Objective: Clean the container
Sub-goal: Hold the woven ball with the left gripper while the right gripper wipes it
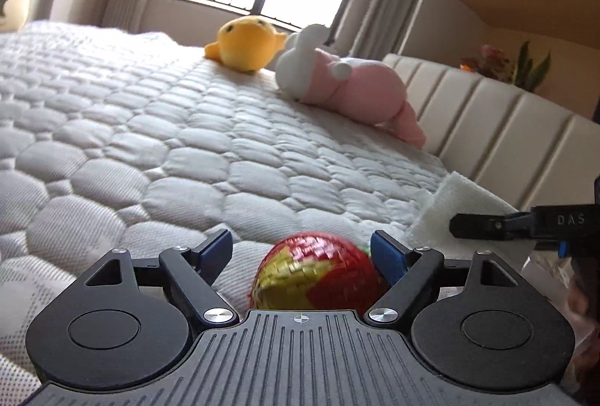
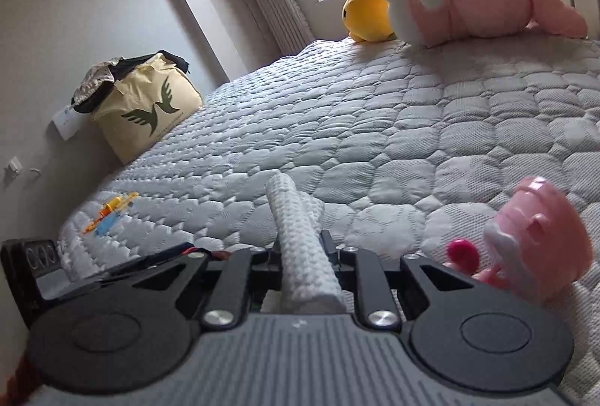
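Mattress (image 1: 150,128) surface runs wide and bare ahead of both sets of jaws, quilted in rounded cells, soft and grey-white. I note its far edge meets a ribbed cream headboard (image 1: 483,113) to the right of my left gripper (image 1: 302,252).

Left gripper: jaws released, blue pads spread wide. Between them, close to the body, sits a rounded container (image 1: 318,274) with a red and yellow woven-look skin; neither pad visibly touches it.

Right gripper (image 2: 302,248): jaws clenched on a white cloth (image 2: 300,237), dimpled in texture, rolled into a thick tube projecting forward past the tips. In the left wrist view the same cloth shows as a flat white sheet to the right of the jaws.

Right of the right jaws, near, lies a glossy pink plastic toy (image 2: 540,233) with a magenta knob. Left of them, further off, small orange and blue pieces (image 2: 108,214) lie near the mattress edge.

Far ahead: a yellow plush (image 1: 247,44) and a pink plush (image 1: 348,90), side by side.
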Demonstrator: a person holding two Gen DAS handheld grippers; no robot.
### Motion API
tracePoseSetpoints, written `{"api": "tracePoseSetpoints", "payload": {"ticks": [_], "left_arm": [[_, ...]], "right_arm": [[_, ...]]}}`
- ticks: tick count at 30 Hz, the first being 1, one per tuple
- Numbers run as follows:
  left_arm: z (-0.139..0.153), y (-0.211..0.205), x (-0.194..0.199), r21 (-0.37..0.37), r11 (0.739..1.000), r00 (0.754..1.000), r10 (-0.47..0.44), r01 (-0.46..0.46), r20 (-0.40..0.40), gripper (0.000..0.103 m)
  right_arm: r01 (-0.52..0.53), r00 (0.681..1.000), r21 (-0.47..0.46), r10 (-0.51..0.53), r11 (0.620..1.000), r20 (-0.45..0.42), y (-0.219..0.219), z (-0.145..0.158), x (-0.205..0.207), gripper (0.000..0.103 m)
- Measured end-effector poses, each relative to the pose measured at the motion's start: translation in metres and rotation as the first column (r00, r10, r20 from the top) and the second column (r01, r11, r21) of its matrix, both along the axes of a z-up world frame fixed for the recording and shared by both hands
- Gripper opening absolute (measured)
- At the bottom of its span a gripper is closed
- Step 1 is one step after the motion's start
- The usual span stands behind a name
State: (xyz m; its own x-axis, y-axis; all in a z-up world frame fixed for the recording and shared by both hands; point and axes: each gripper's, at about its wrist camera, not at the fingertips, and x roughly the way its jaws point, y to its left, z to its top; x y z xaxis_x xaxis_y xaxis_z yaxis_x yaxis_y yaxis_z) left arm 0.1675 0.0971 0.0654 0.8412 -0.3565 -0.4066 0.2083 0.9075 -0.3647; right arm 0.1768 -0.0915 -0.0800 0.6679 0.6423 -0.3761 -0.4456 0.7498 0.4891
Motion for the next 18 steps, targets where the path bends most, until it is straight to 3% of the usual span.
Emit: {"api": "tracePoseSetpoints", "payload": {"ticks": [2,4,9,11,14,18], "left_arm": [[-0.004,0.01,0.001,-0.042,0.999,1.0,-0.013,0.012,-0.024,0.088],[-0.007,0.013,0.0,-0.065,0.997,0.998,-0.051,0.049,-0.034,0.088],[-0.011,0.0,-0.008,-0.036,0.987,0.987,-0.16,0.159,-0.02,0.092],[-0.013,-0.004,-0.008,-0.039,0.983,0.983,-0.18,0.179,-0.022,0.094],[-0.014,-0.008,-0.001,-0.046,0.986,0.985,-0.165,0.163,-0.044,0.094],[-0.019,-0.013,0.009,-0.08,0.986,0.986,-0.15,0.144,-0.076,0.097]], "right_arm": [[-0.071,0.997,0.086,0.072,0.994,-0.002,0.01,-0.002,0.002,0.019],[-0.079,0.996,0.067,0.081,0.995,-0.034,0.021,-0.011,0.009,0.019],[-0.076,0.994,0.042,0.079,0.996,-0.077,0.031,-0.032,0.019,0.014],[-0.03,0.997,-0.005,0.03,1.0,-0.072,0.024,-0.03,0.017,0.019],[0.06,0.997,-0.146,-0.065,0.987,-0.03,0.014,-0.031,0.01,0.019],[0.122,0.992,-0.146,-0.125,0.982,-0.011,-0.015,-0.033,-0.005,0.019]]}}
